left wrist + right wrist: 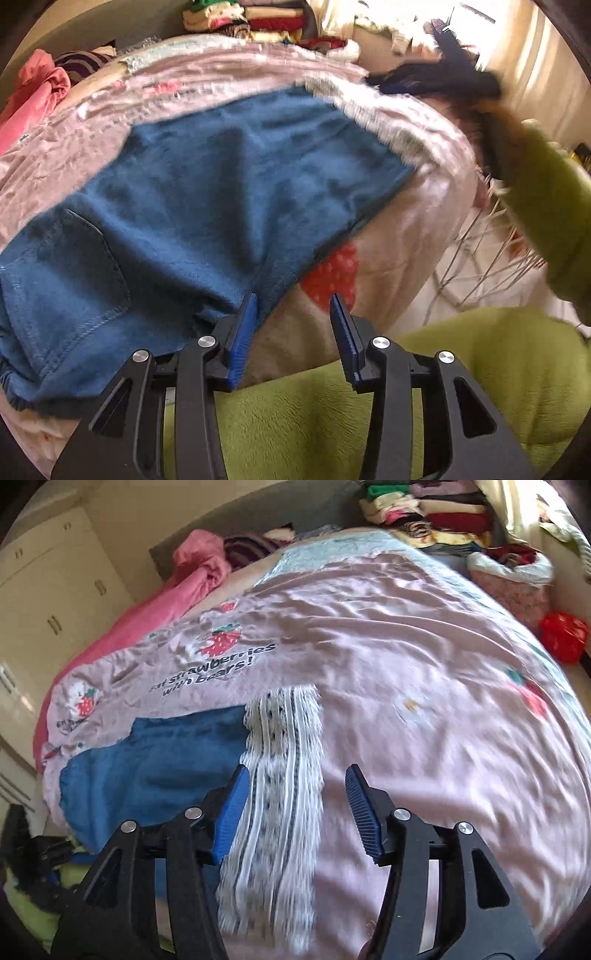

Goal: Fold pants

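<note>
The blue denim pants (pixel 207 192) lie flat on the pink bedspread (pixel 74 147), with a back pocket at the near left and the legs running away to the upper right. They have a white lace cuff (pixel 284 760), which shows best in the right wrist view beside the blue cloth (pixel 155 760). My left gripper (pixel 293 321) is open and empty at the near edge of the pants by the crotch. My right gripper (pixel 295 805) is open and empty, hovering over the lace cuff. The right gripper also shows blurred in the left wrist view (pixel 443 77).
Stacks of folded clothes (pixel 436 513) sit at the head of the bed. A pink garment (pixel 192 576) lies at the left edge. A red bag (pixel 563 635) and a wire rack (pixel 480 266) stand at the right. The person wears a green fleece (pixel 406 387). White cupboards (pixel 48 602) stand to the left.
</note>
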{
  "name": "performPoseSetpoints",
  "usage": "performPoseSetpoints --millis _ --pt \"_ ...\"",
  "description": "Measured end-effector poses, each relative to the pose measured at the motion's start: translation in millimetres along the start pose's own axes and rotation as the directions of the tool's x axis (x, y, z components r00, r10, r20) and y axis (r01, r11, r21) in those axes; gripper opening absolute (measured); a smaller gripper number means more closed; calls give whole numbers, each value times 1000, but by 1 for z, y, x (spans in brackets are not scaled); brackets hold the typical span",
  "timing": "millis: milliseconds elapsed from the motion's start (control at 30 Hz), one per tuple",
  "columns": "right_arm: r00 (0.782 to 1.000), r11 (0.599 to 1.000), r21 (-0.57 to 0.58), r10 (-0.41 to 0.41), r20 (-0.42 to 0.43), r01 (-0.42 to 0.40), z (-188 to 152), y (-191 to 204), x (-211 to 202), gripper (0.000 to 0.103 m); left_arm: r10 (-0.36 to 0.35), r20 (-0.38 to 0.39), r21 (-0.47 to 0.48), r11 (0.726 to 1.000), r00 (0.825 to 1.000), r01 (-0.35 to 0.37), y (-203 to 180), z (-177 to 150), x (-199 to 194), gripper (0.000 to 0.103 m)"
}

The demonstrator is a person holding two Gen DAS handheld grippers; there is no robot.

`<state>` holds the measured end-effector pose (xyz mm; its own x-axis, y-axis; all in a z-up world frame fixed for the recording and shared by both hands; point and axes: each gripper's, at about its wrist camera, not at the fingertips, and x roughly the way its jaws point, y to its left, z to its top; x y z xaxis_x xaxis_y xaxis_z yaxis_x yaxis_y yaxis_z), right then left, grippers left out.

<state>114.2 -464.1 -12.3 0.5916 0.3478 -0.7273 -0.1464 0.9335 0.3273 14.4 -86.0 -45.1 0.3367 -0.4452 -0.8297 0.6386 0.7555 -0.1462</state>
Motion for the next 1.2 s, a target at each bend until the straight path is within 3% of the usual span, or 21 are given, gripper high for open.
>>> performPoseSetpoints --millis 67,167,300,433,533,567,600,667,700,833,933,1033,1133,1200 --pt "999 1000 -7 12 -32 -12 12 -4 21 48 3 45 -41 999 999 -1 11 10 -13 42" --pt "997 999 2 52 -62 -52 23 -9 44 48 91 91 -100 992 992 -82 36 36 -21 53" --pt "992 995 -26 93 -86 -95 28 -11 65 48 121 122 -225 970 985 -92 80 75 -13 56" --pt "985 987 -43 148 -94 -152 29 -12 73 46 192 81 -280 946 978 -162 119 109 17 56" --pt "986 985 -83 146 -81 -153 27 -8 71 31 174 -2 -343 925 985 -164 146 121 53 60" --pt "983 981 -89 165 -76 -171 25 -7 67 19 173 -21 -345 923 985 -169 150 121 62 58" --pt "978 975 -93 194 -76 -201 23 -6 63 13 180 -32 -343 922 983 -180 151 121 68 49" --pt "981 972 -139 188 -43 -192 22 0 50 12 203 -34 -334 921 979 -202 148 122 73 25" --pt "984 970 -162 179 -23 -181 25 3 42 12 197 -21 -332 923 980 -193 145 122 71 18" --pt "991 967 -221 131 11 -125 46 13 34 11 259 26 -301 923 966 -239 138 132 66 17" --pt "998 961 -272 54 -29 -60 56 20 55 12 293 23 -306 912 956 -272 140 132 73 17" --pt "994 956 -292 -29 -109 -4 51 17 89 15 327 21 -300 903 945 -306 141 130 80 25" --pt "995 968 -249 -12 -103 -14 48 10 91 18 344 42 -291 903 938 -318 137 122 78 30" --pt "997 980 -197 2 -72 -16 50 3 74 32 341 53 -309 900 939 -309 139 118 72 36"
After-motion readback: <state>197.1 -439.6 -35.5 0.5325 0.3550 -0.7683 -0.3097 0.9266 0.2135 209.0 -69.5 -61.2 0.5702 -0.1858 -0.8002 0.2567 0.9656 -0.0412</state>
